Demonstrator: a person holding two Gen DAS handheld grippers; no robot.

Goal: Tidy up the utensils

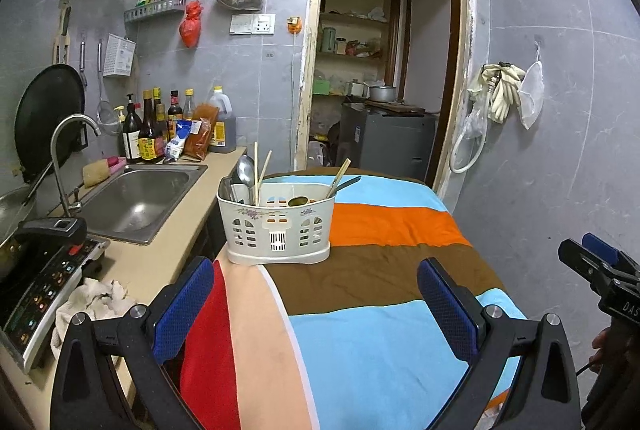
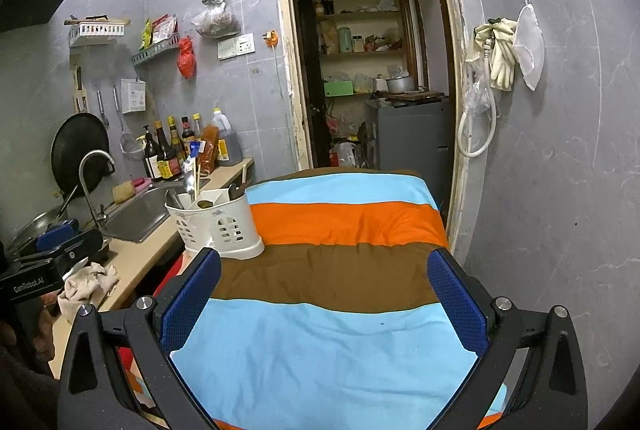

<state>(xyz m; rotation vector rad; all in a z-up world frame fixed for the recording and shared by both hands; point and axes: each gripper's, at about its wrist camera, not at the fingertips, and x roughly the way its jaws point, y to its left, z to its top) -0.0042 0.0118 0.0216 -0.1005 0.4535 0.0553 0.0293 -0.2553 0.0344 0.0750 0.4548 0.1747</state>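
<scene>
A white plastic utensil caddy [image 1: 276, 230] stands on the striped cloth of the table [image 1: 380, 310], at its left edge. It holds a metal ladle [image 1: 245, 169], chopsticks [image 1: 262, 173] and several other utensils. It also shows in the right wrist view [image 2: 224, 226]. My left gripper [image 1: 316, 294] is open and empty, a short way in front of the caddy. My right gripper [image 2: 324, 286] is open and empty over the cloth, to the right of the caddy. It shows at the right edge of the left wrist view [image 1: 600, 262].
A counter on the left carries a steel sink [image 1: 136, 201] with a tap [image 1: 64, 157], sauce bottles [image 1: 160, 129], a crumpled rag [image 1: 92, 302] and an induction cooker [image 1: 40, 290]. A doorway [image 1: 384, 69] opens behind the table. Gloves and a hose [image 1: 496, 93] hang on the right wall.
</scene>
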